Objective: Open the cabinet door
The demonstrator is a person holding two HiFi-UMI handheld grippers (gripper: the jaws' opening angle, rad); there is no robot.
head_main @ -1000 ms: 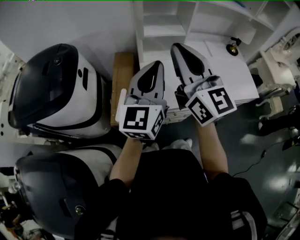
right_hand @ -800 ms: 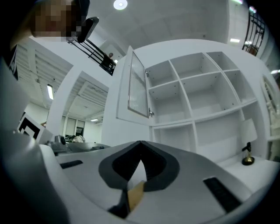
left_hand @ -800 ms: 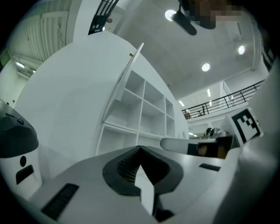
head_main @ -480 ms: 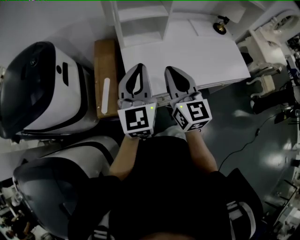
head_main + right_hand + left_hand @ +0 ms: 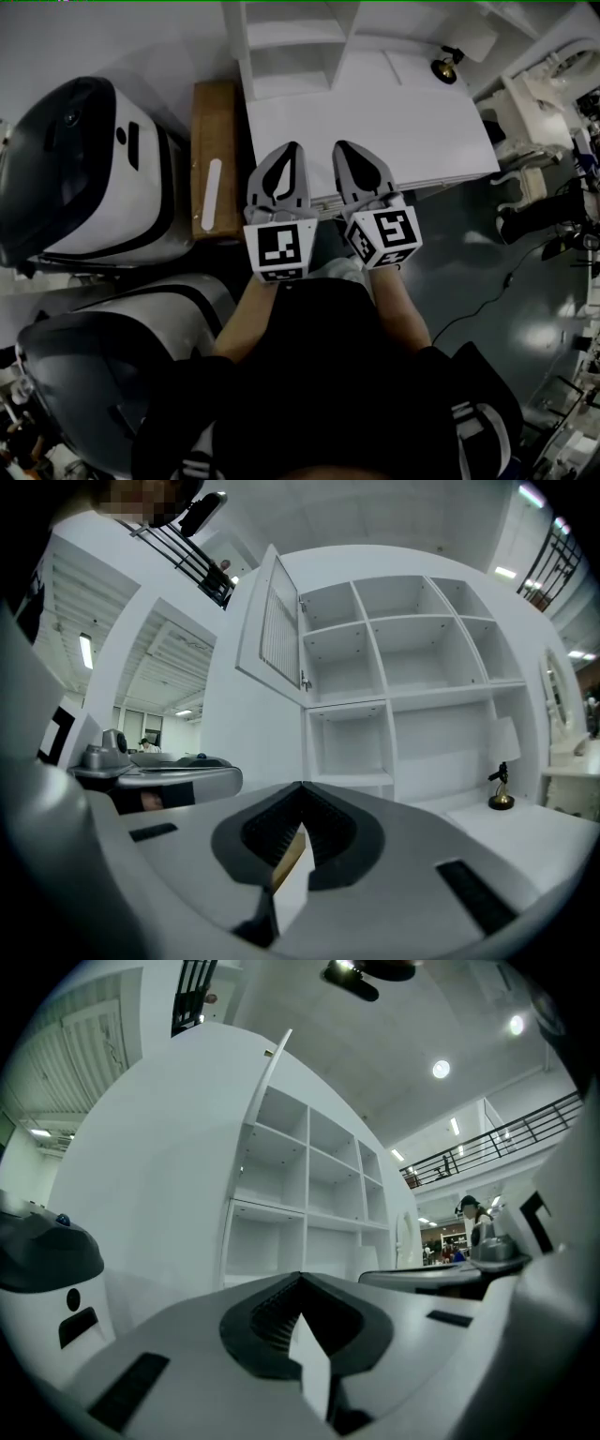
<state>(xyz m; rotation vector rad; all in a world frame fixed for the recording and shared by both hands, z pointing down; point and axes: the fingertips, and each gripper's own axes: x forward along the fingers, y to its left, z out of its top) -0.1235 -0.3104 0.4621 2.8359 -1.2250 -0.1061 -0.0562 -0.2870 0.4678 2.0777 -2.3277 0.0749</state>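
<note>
The white cabinet (image 5: 291,47) of open shelf compartments stands at the top of the head view, ahead of both grippers. In the right gripper view its upper-left door (image 5: 272,630) stands swung open on its hinges, away from the cabinet (image 5: 403,667). The left gripper view shows that door edge-on (image 5: 274,1063) beside the shelves (image 5: 309,1194). My left gripper (image 5: 292,148) and right gripper (image 5: 342,146) hang side by side over the near edge of the white desk (image 5: 403,122). Both are shut, hold nothing and touch nothing. Their tips meet in the left gripper (image 5: 300,1277) and right gripper (image 5: 302,785) views.
Two large white-and-black machines (image 5: 84,169) (image 5: 112,356) stand at the left. A wooden board (image 5: 214,159) with a white strip lies between them and the desk. A small dark and gold figurine (image 5: 442,66) (image 5: 502,785) stands on the desk's far right. Cables cross the grey floor (image 5: 525,281).
Both grippers have sunk and drawn back towards the person, the right one more, and now sit level beside each other. Their jaws have stayed shut.
</note>
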